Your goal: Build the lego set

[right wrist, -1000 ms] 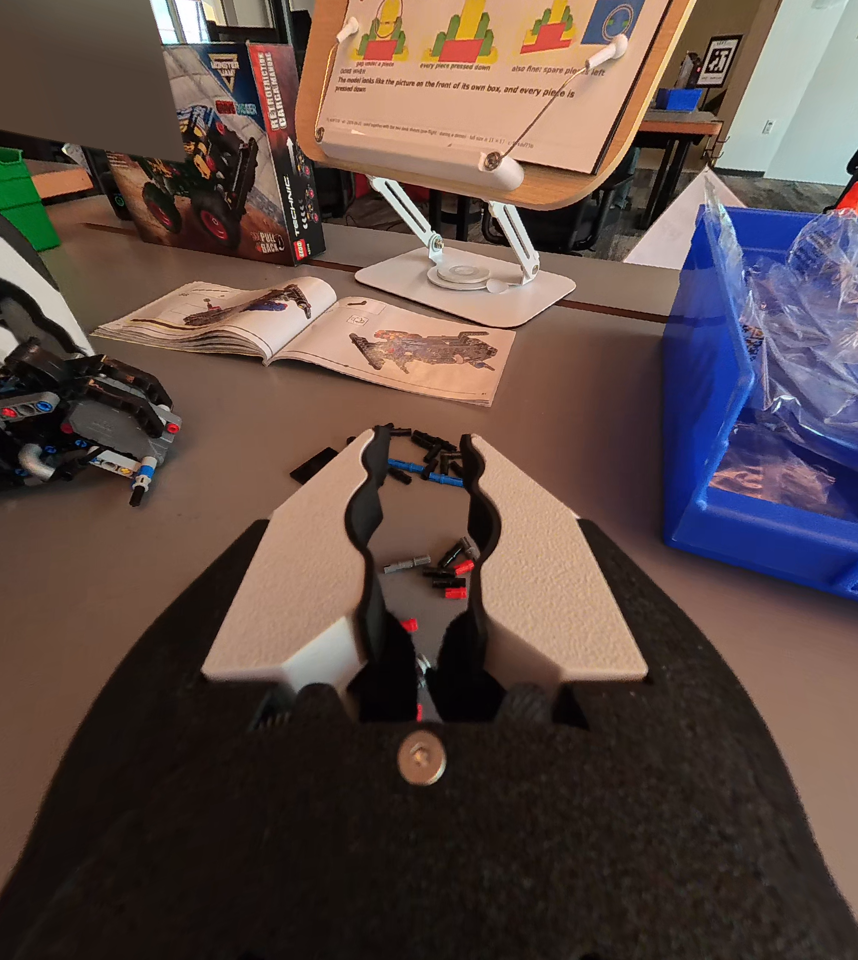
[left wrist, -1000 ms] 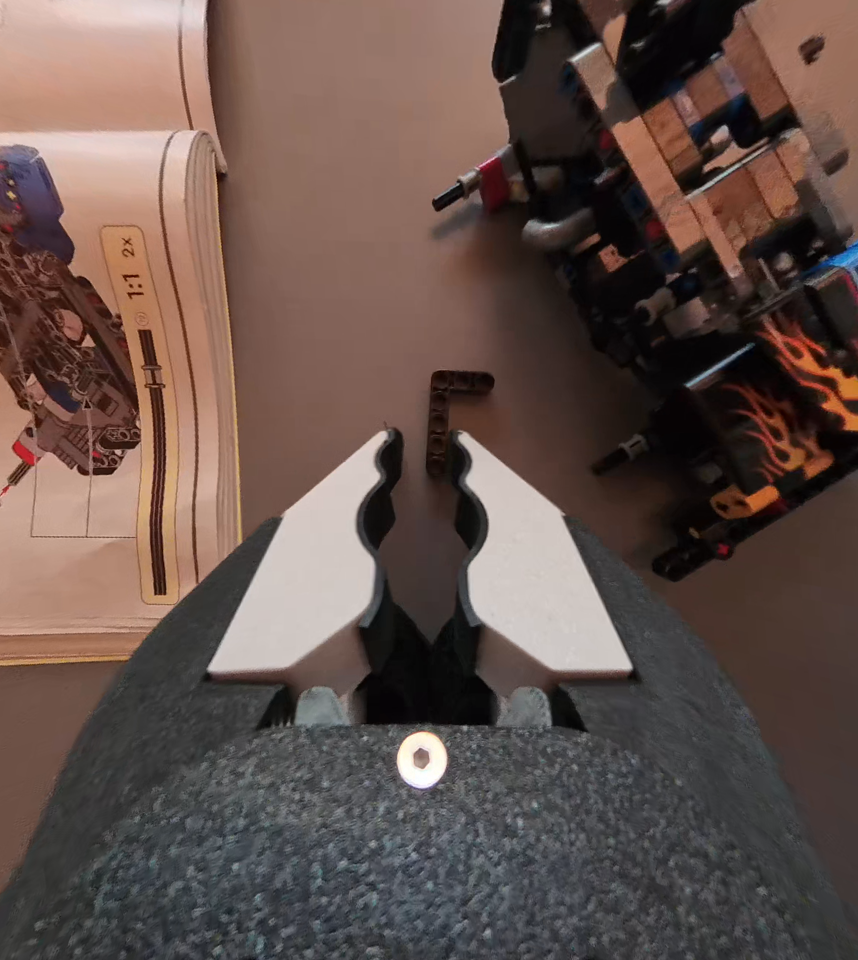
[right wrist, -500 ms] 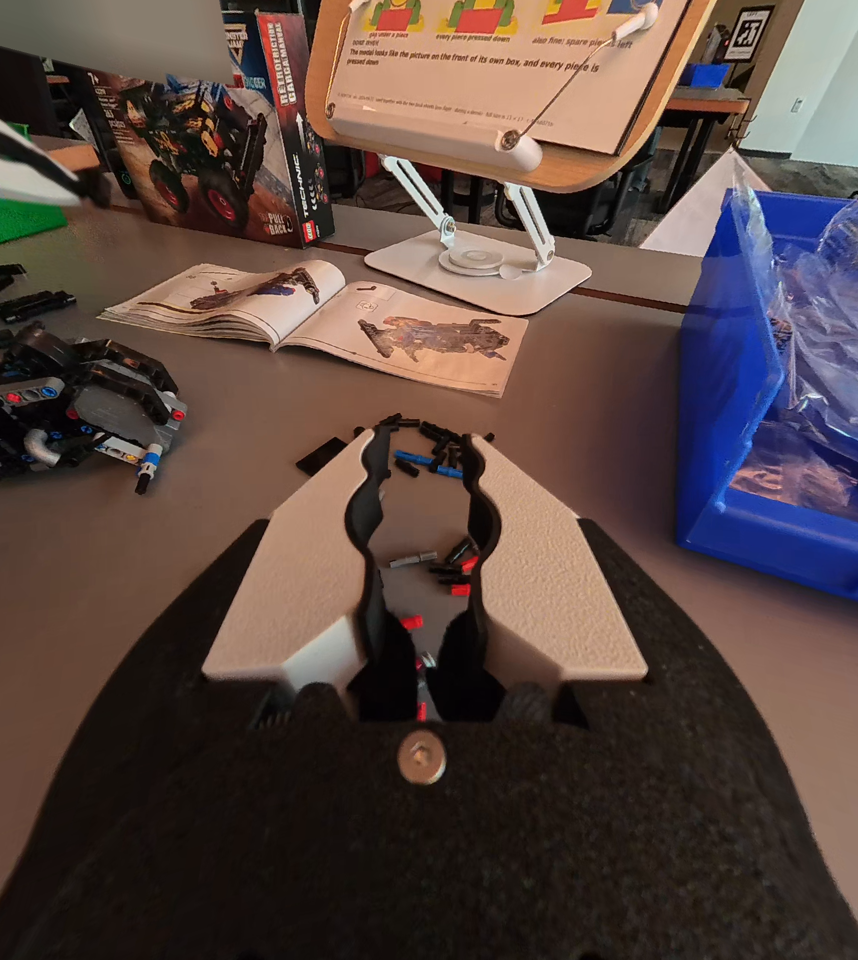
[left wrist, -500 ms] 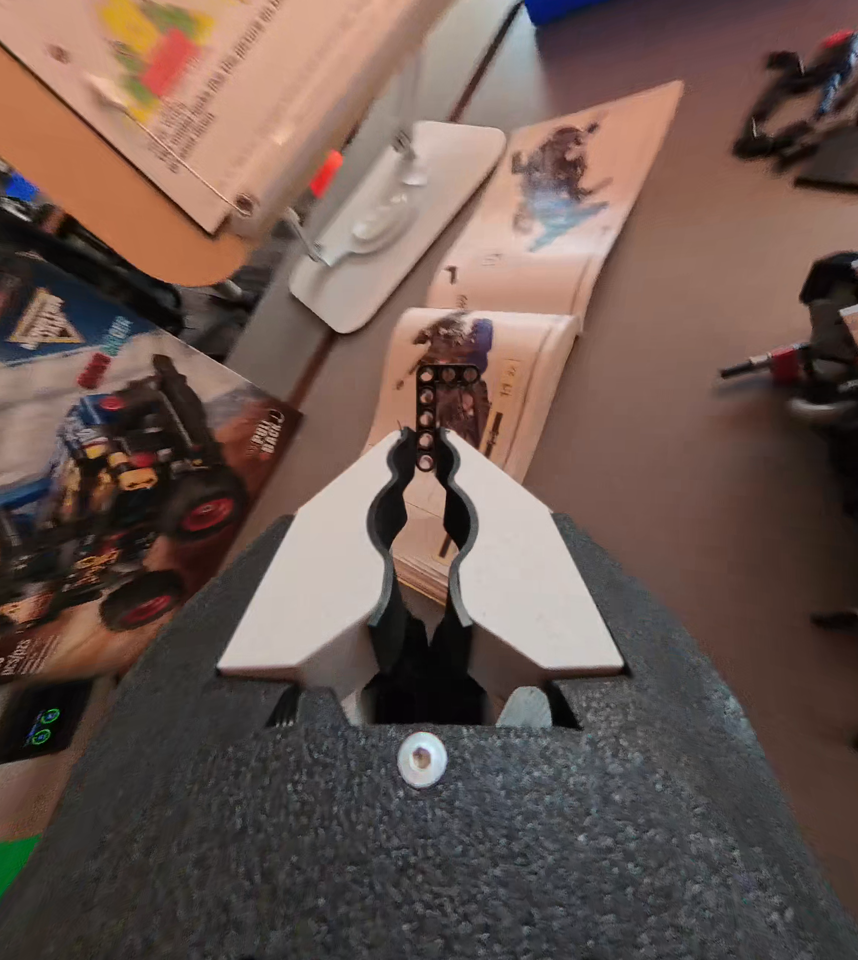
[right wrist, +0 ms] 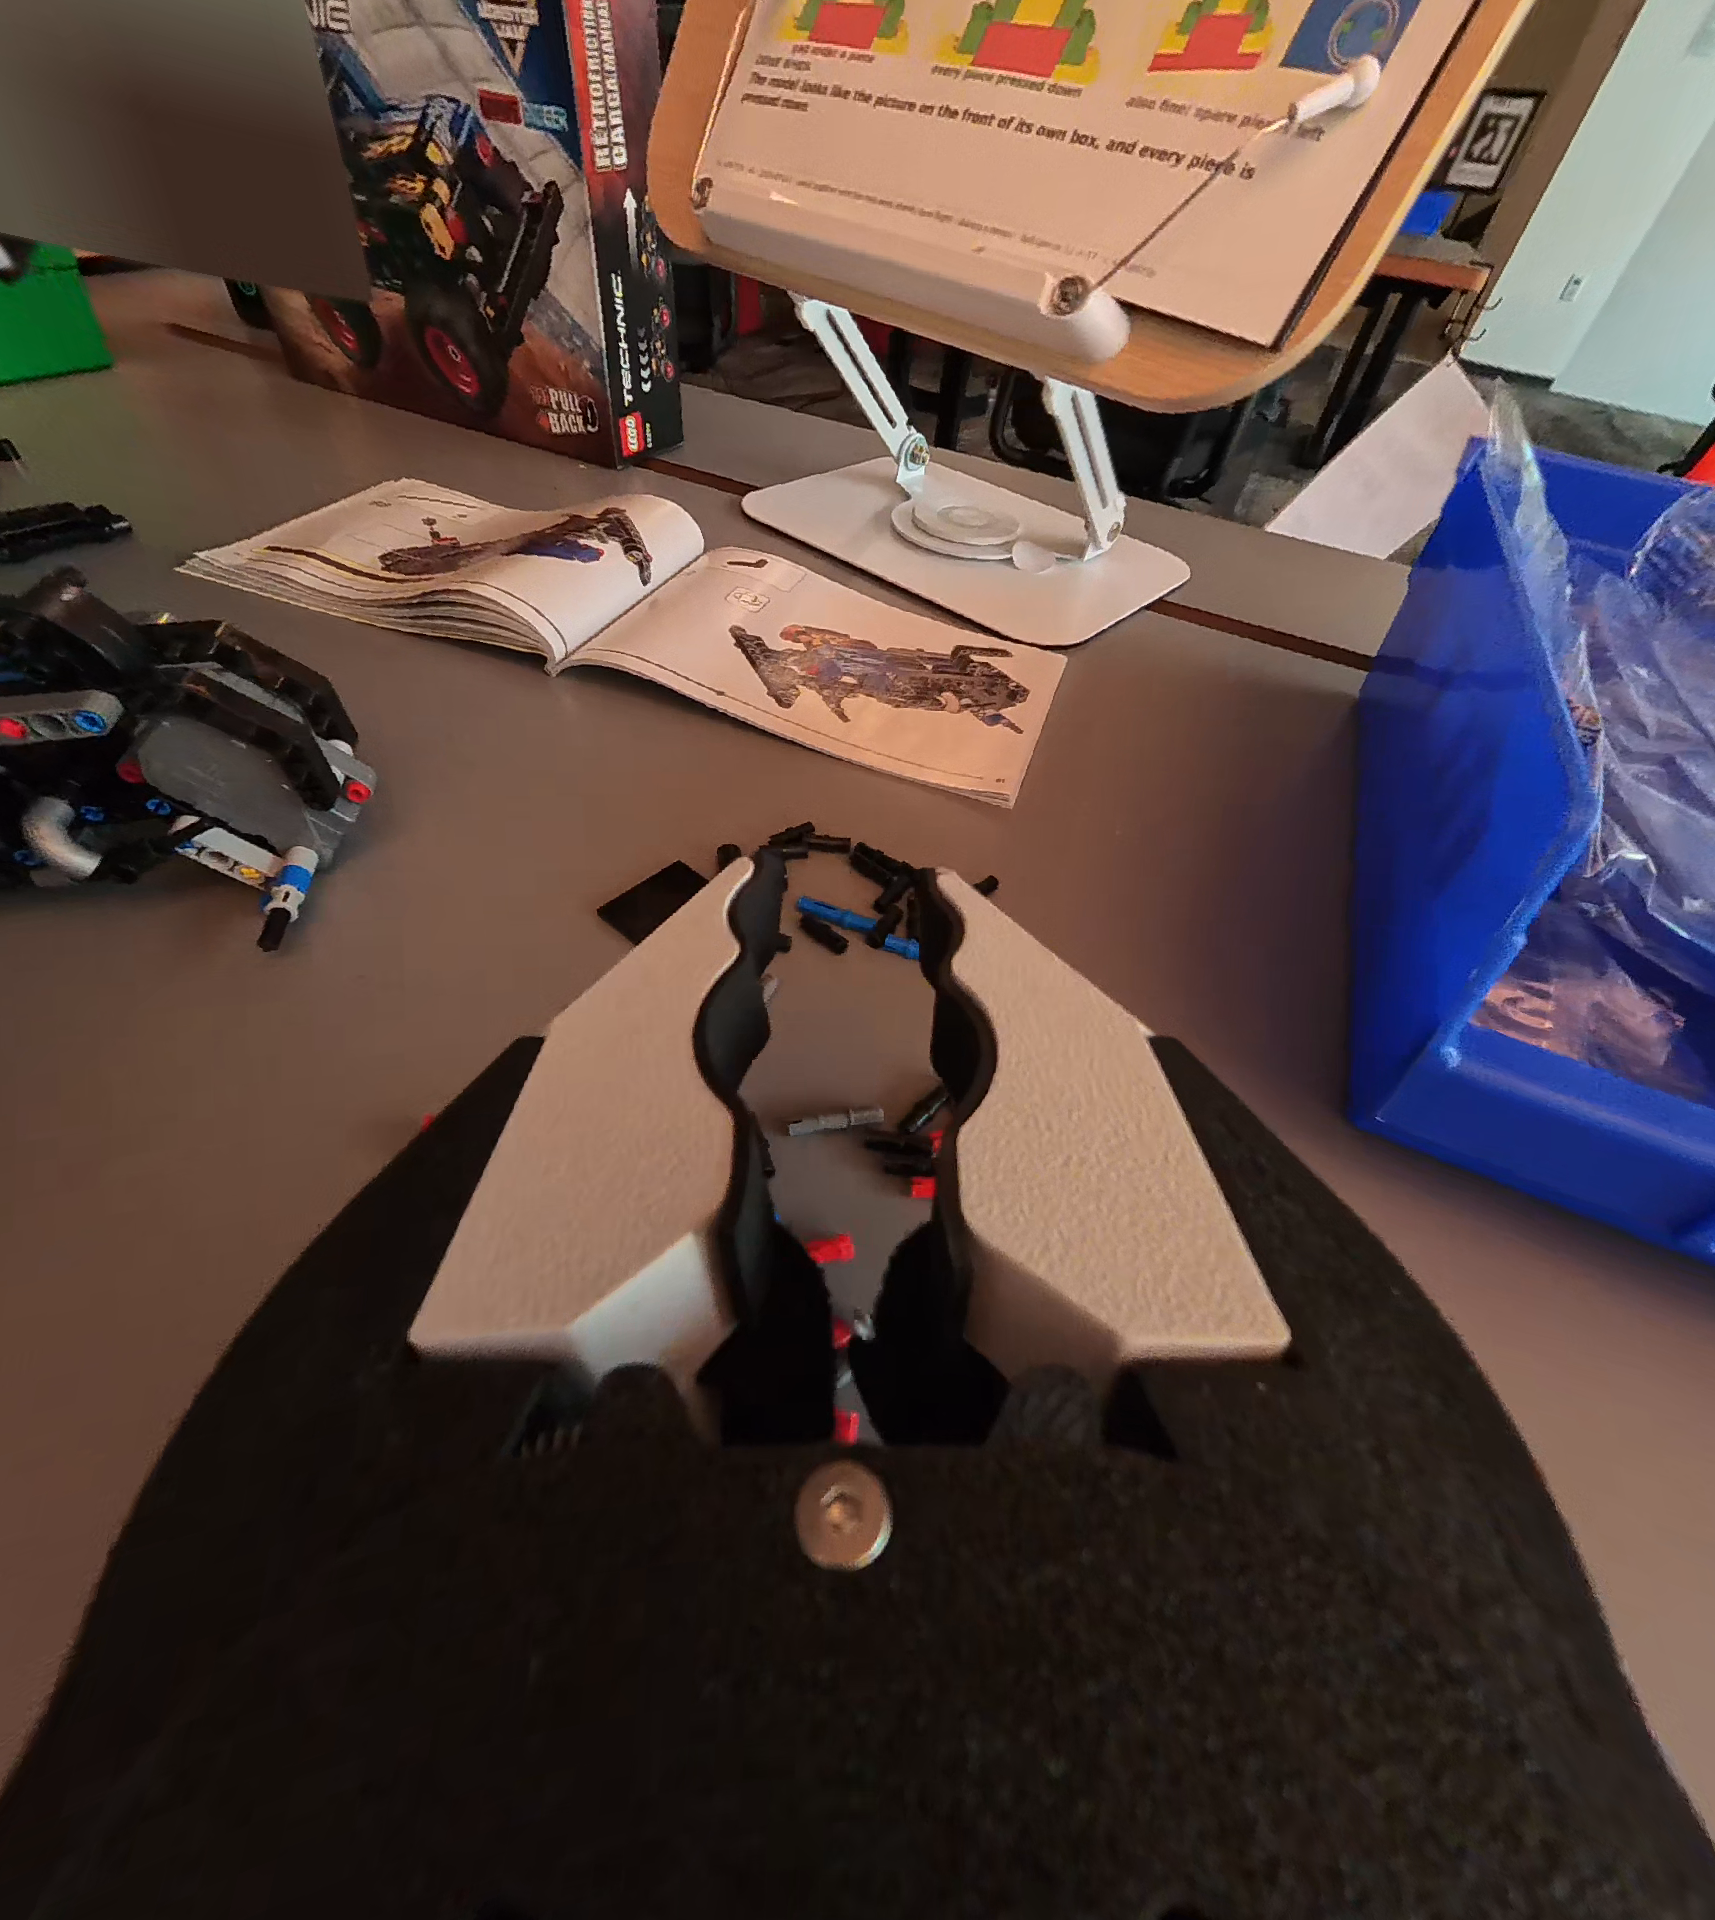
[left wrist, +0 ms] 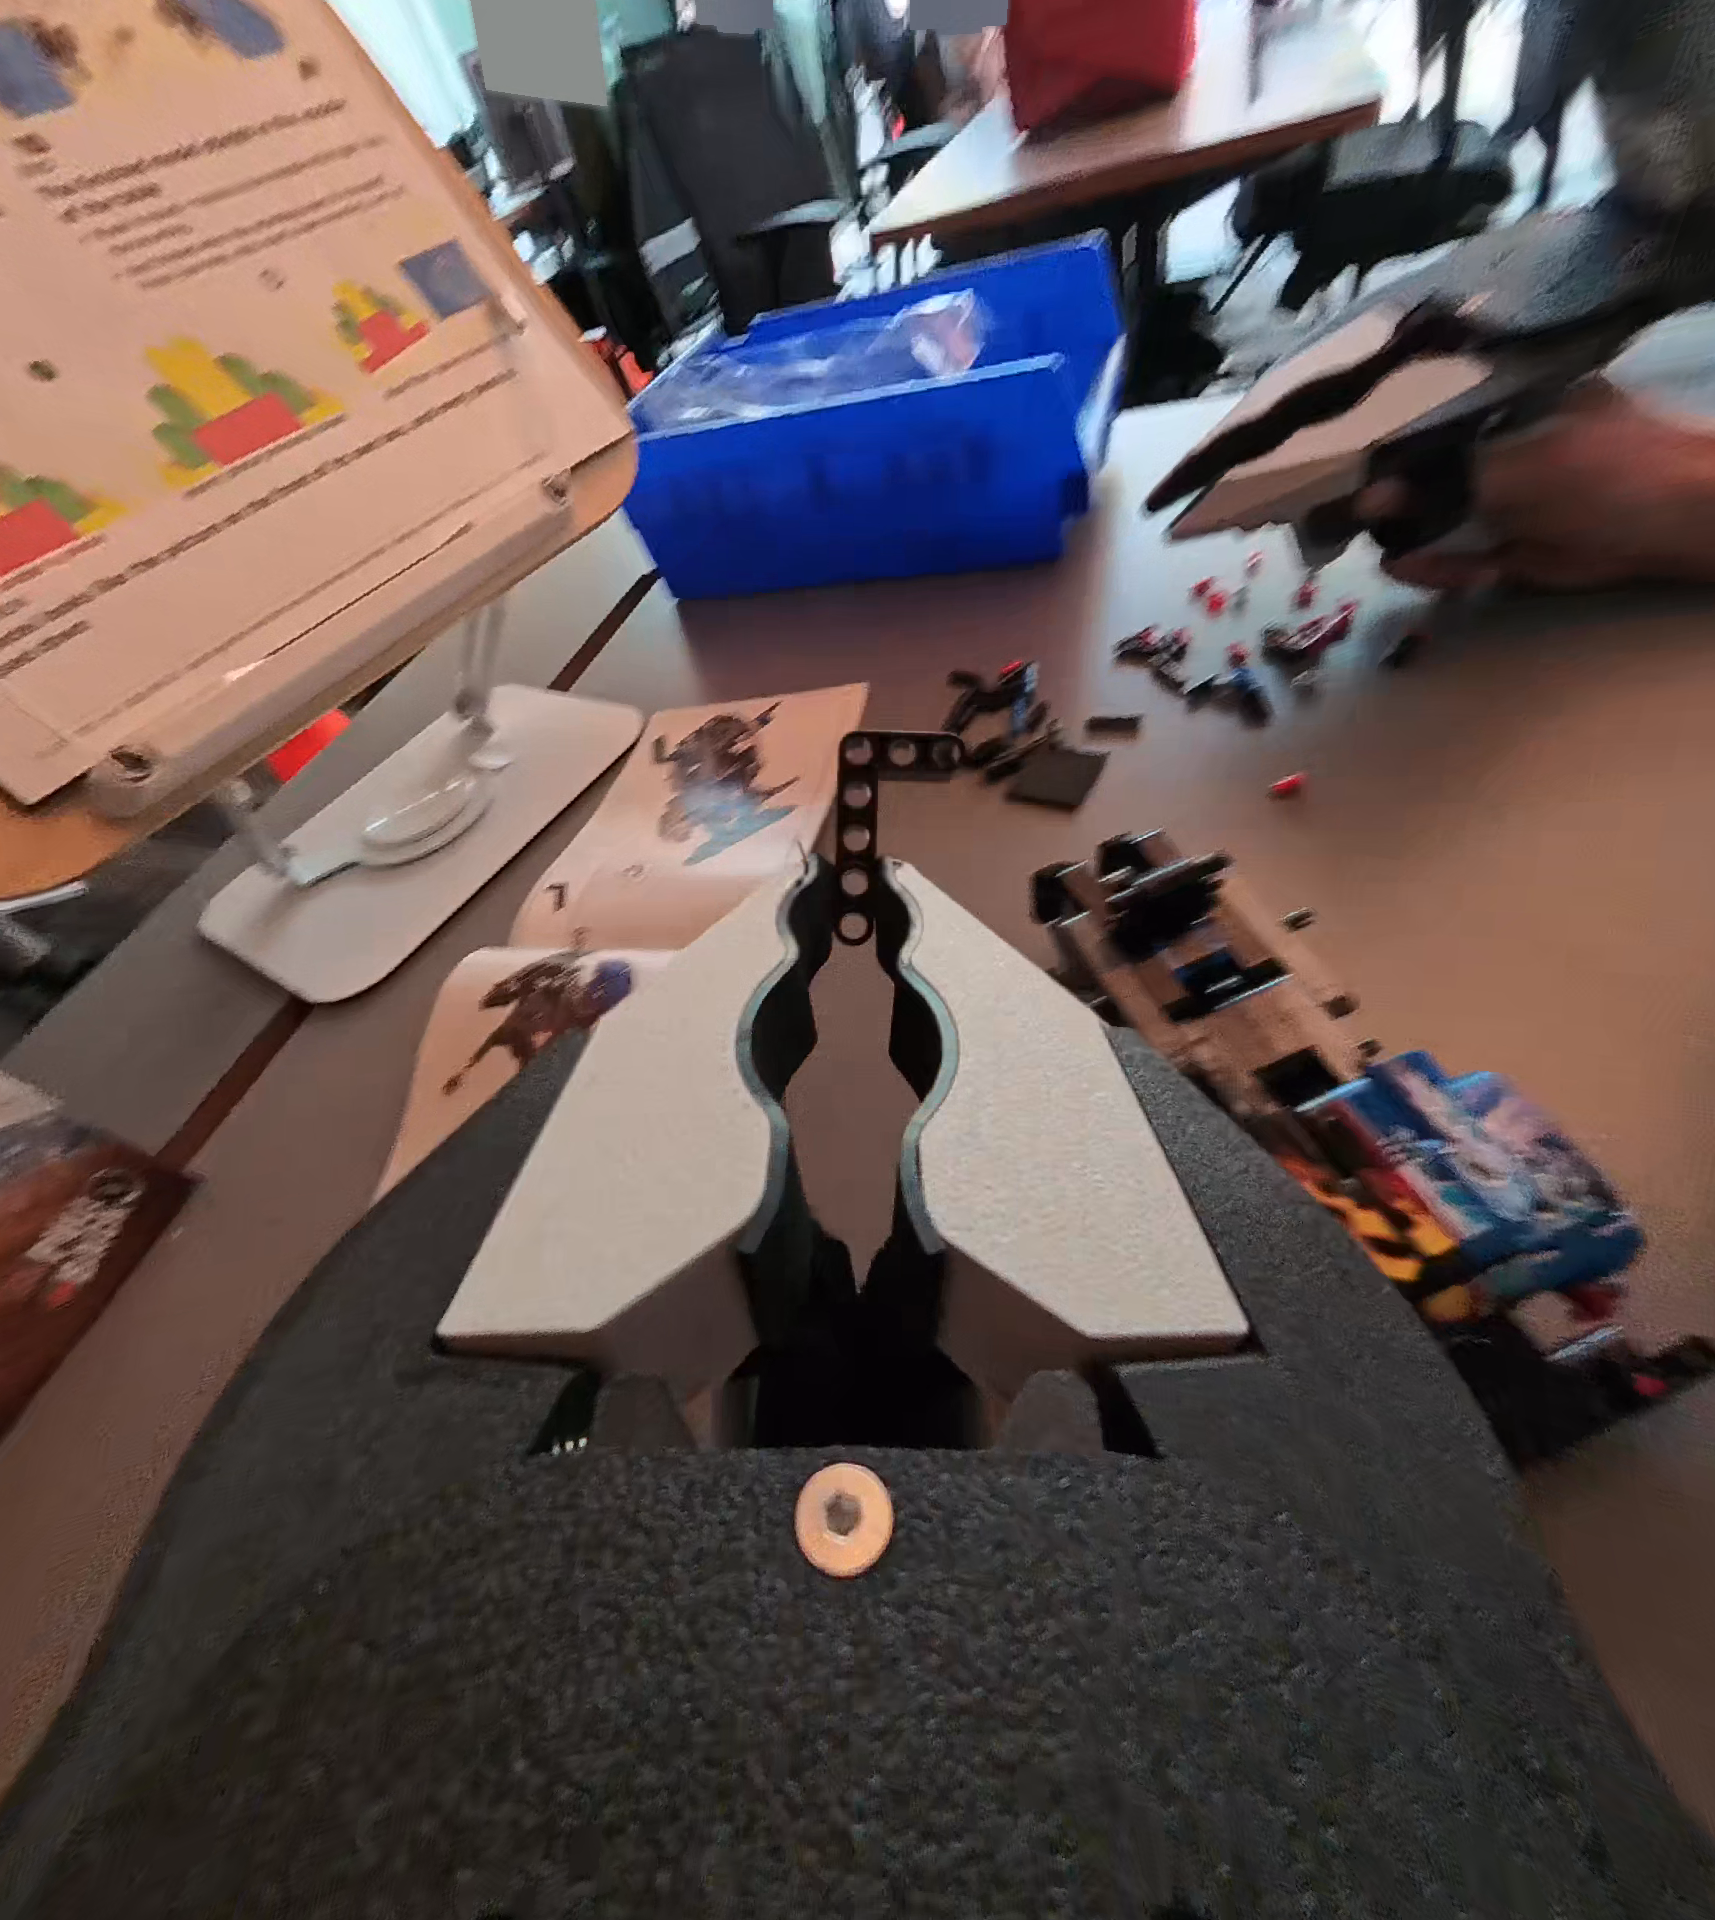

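Note:
My left gripper [left wrist: 853, 902] is shut on a black L-shaped beam [left wrist: 858, 821] with holes, held up in the air with its short arm pointing right. The half-built truck [left wrist: 1352, 1122] lies on the table to its right; it also shows in the right wrist view [right wrist: 115, 758] at the left. My right gripper [right wrist: 848, 894] is open and empty, low over a scatter of small black, blue and red pins [right wrist: 863, 914]. It also shows blurred in the left wrist view [left wrist: 1331, 436], held by a hand.
An open instruction booklet [right wrist: 624, 623] lies mid-table. A stand with an instruction sheet [right wrist: 998, 156] and the set's box [right wrist: 500, 218] are behind it. A blue bin [right wrist: 1580, 935] with plastic bags is at the right. Loose black parts [right wrist: 11, 530] lie far left. Across from one pair of fingers to the other is roughly 25 centimeters.
My left gripper closed on the L-shaped beam, lifted it off the table and swung up and round toward the far side. My right gripper moved slightly forward and stayed open.

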`<state>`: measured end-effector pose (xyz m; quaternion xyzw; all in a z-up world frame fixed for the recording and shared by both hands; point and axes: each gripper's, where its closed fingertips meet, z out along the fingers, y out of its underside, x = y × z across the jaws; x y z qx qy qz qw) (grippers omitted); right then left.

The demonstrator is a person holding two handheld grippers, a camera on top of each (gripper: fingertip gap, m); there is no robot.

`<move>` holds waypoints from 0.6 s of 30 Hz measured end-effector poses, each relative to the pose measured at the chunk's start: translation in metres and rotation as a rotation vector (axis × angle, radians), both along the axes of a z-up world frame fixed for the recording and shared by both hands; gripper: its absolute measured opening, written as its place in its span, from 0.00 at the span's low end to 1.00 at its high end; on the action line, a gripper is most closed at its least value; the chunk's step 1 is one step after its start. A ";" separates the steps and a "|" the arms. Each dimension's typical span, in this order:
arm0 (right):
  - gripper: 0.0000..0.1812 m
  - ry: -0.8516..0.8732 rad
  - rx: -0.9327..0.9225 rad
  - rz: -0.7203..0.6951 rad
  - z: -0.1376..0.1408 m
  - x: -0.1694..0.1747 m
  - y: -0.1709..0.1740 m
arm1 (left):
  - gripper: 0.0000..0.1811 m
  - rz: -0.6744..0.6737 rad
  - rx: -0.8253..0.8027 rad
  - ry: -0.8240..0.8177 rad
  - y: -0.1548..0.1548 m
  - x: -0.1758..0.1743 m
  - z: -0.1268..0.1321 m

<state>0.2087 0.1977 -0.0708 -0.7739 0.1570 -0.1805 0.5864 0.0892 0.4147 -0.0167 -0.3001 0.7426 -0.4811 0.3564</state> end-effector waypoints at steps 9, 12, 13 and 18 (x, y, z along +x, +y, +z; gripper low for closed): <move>0.12 0.036 0.101 0.423 0.066 -0.091 0.050 | 0.03 -0.322 -0.271 0.046 -0.060 -0.049 0.038; 0.14 -0.058 0.047 0.623 0.080 -0.134 0.078 | 0.03 -0.462 -0.393 0.085 -0.078 -0.067 0.049; 0.14 -0.068 0.049 0.695 0.084 -0.148 0.089 | 0.03 -0.522 -0.458 0.107 -0.084 -0.074 0.053; 0.15 -0.006 0.235 0.963 0.125 -0.202 0.127 | 0.03 -0.829 -0.855 0.214 -0.097 -0.108 0.087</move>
